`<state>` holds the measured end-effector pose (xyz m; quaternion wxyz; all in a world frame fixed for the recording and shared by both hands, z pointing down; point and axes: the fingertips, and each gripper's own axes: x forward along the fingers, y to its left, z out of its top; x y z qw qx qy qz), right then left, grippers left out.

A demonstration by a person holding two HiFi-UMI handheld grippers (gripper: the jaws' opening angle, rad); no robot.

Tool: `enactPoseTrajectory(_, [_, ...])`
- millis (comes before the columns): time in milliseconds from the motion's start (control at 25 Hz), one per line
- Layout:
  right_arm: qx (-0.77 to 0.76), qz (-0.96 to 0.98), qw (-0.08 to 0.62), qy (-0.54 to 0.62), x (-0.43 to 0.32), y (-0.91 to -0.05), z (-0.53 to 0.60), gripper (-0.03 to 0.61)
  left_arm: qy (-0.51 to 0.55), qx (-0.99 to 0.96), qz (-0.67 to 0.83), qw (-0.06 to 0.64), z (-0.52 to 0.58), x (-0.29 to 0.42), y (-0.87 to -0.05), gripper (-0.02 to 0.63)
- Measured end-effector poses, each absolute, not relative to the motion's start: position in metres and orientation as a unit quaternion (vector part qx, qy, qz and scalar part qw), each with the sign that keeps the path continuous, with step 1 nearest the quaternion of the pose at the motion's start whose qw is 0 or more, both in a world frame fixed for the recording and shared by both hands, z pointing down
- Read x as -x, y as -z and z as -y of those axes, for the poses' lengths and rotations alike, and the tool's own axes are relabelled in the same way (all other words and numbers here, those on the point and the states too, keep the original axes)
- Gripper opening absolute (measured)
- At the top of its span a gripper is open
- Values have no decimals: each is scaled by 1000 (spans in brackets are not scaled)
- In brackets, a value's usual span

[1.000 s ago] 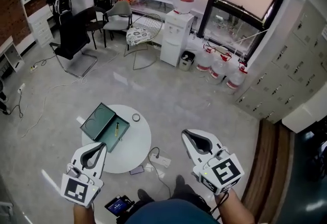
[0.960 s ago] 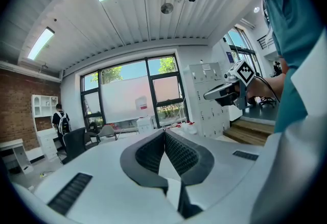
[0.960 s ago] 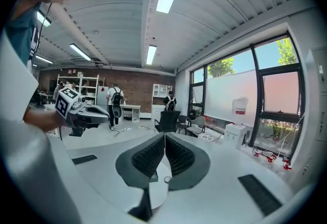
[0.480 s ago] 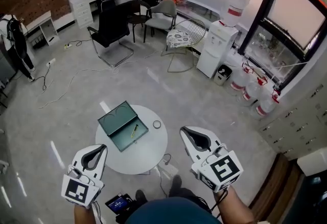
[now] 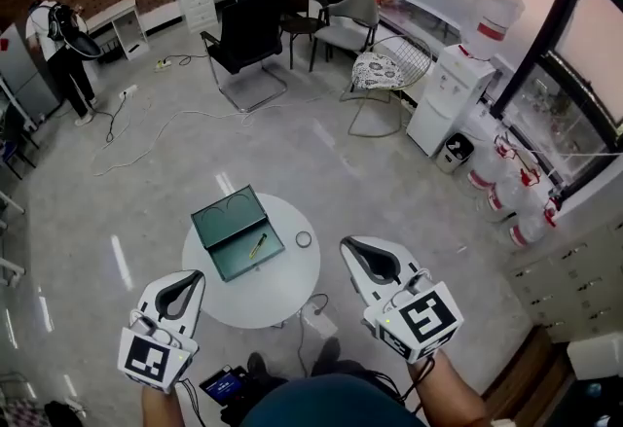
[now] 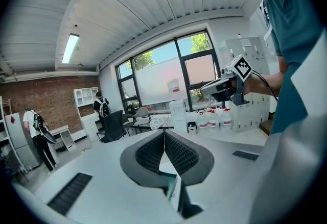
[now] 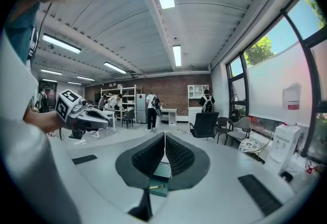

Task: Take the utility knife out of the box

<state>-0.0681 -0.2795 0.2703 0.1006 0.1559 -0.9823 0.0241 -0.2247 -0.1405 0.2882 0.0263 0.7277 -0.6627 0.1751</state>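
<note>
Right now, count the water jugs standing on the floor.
3, in a row along the window beside the water dispenser: first jug, middle jug, last jug. A top jug sits on the dispenser; others may be hidden.

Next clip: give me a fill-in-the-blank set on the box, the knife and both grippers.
1. The green box on the round white table has its lid ____.
2. The yellow utility knife lies ____ the box.
3. The left gripper and the right gripper both have their jaws ____, with nothing held.

Missing words: open; inside; shut.
</note>
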Motion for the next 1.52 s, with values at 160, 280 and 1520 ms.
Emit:
enactPoseTrajectory(160, [-140,984,101,-34,59,-290,298,38,-197,-715,670,38,154,217,-308,20])
enactPoseTrajectory(280, [-133,985,104,-42,56,-309,309,38,-213,-712,668,47,164,215,-326,20])
enactPoseTrajectory(1520, [-262,939,182,-125,36,-485,380,38,-317,-772,519,184,300,274,-601,25])
